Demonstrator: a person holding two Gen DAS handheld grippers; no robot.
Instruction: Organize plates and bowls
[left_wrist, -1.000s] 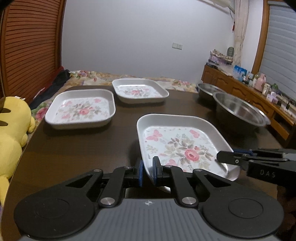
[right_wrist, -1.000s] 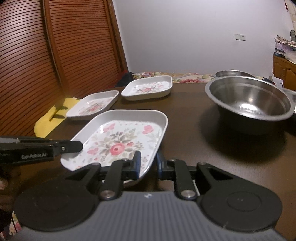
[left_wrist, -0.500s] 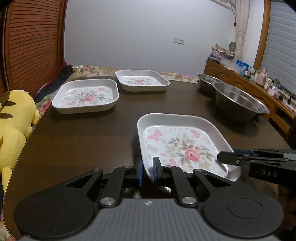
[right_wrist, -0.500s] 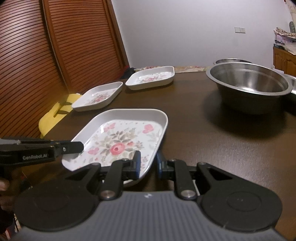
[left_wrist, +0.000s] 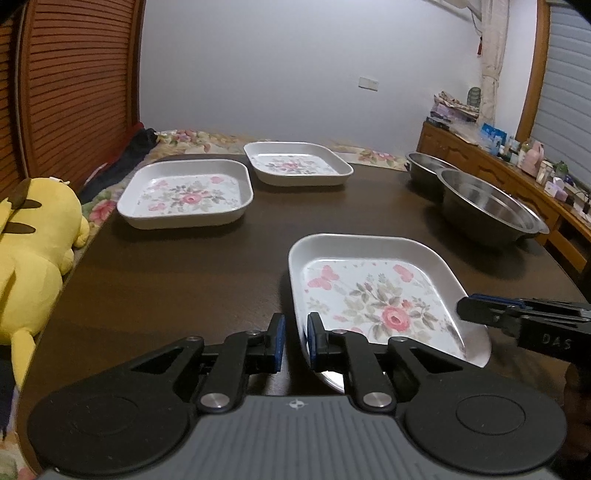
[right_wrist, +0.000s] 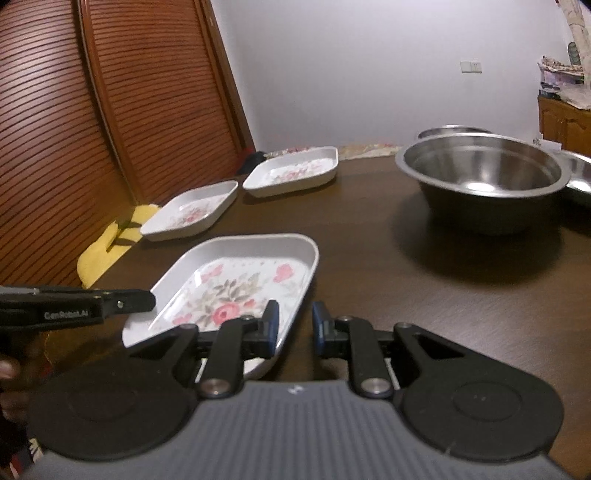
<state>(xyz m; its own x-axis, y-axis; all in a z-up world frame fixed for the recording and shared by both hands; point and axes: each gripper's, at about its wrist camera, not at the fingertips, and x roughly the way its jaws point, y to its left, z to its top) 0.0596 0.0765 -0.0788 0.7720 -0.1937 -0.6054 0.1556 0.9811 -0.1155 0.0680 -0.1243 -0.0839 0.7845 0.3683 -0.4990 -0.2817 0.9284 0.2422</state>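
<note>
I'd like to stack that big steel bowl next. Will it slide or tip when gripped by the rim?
The big steel bowl looks thin-walled, so probably light. Its polished rim seems slippery for the fingers. The base looks narrower than the mouth, so a one-sided lift may tilt it.

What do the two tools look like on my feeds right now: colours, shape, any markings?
Both match: the left tool and right tool have black linkage arms with silver pivot pins, blue pads on the fingertips, two round black discs and a ribbed grey body with a small emblem. Seen side-on, the left reads "GenRobot.AI", the right "DAS". No cables or sleeves show.
</note>
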